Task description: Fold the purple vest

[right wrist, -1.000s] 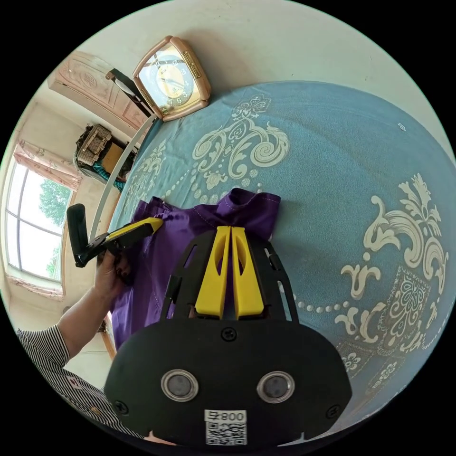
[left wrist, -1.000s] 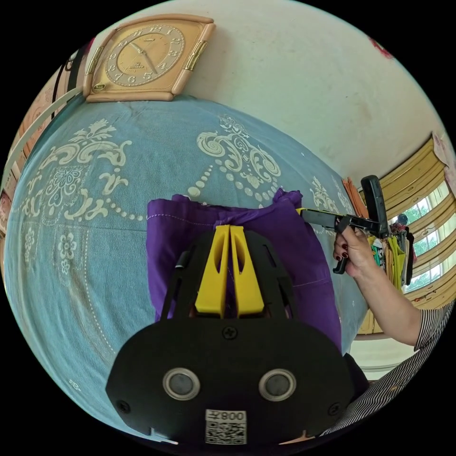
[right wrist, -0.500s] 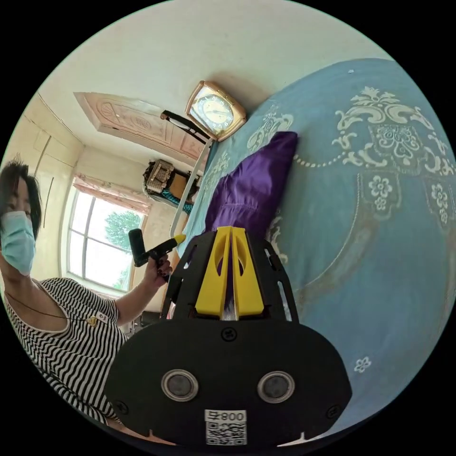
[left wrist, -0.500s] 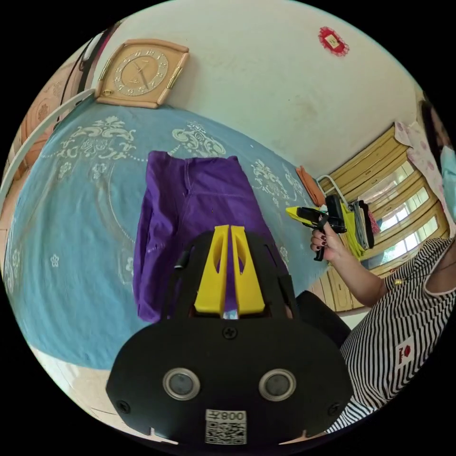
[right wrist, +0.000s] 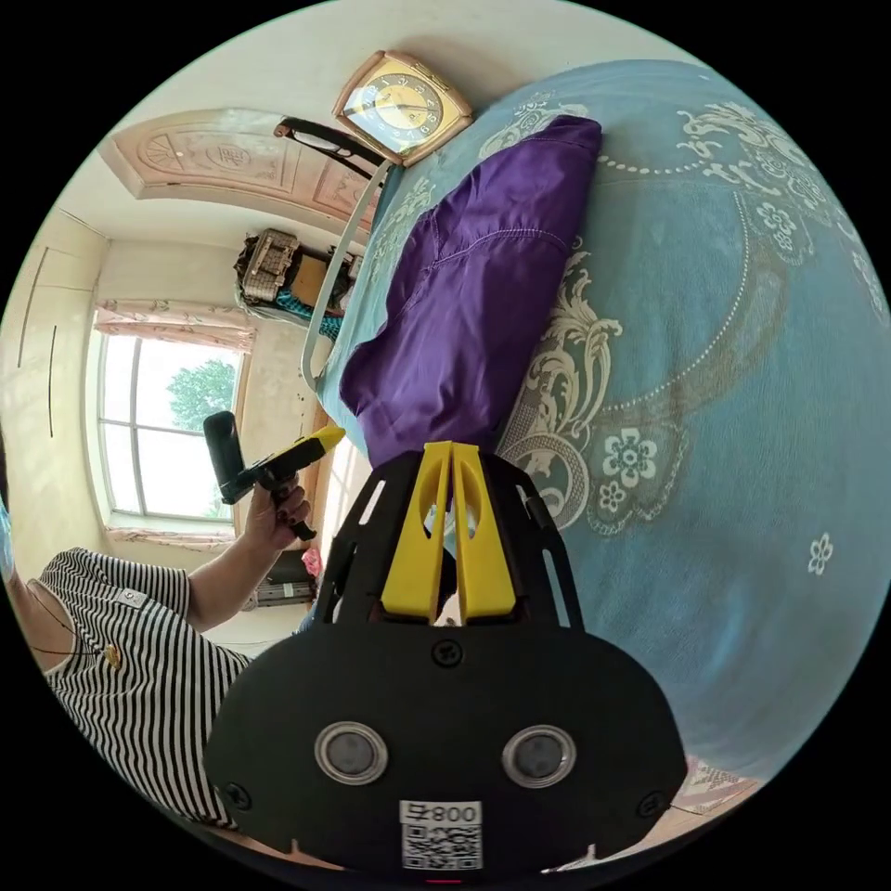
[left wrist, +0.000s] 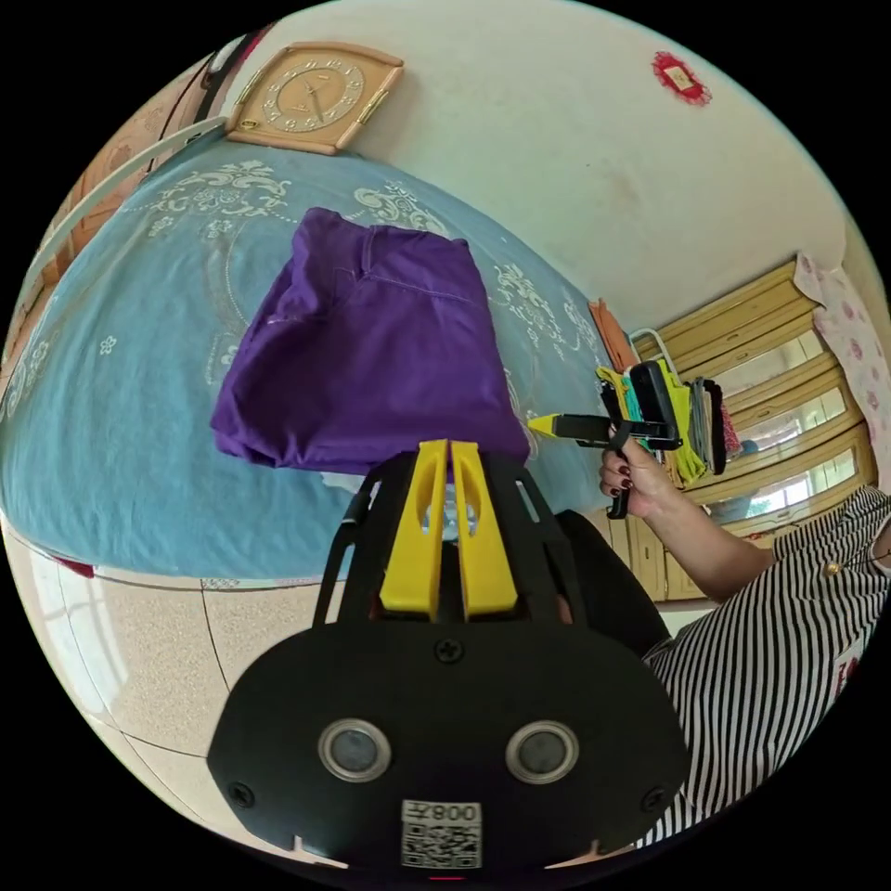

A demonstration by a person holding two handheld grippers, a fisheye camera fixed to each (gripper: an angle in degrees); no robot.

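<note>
A: Why does the blue patterned bedspread carry the purple vest so near its edge?

B: Likely because that edge is closest to the person, so both tools can reach it. The vest lies as a compact, doubled-over bundle, flat on the cloth, and by its look the folding is mostly or wholly done.

A: And the person in the striped top?

B: The person holds both tools off the bed, apart from the fabric, which suggests a pause or a check of the fold.

A: Where is the vest from the left gripper?

B: Just ahead of its tips and beyond them, its near fold close to the yellow jaws but not between them. Those jaws are pressed together on nothing.

A: From the right gripper?

B: Ahead and stretching away from it toward the wall clock. Its jaws also sit closed and empty. In the left gripper view it hangs off to the side of the bundle, clear of the cloth.
</note>
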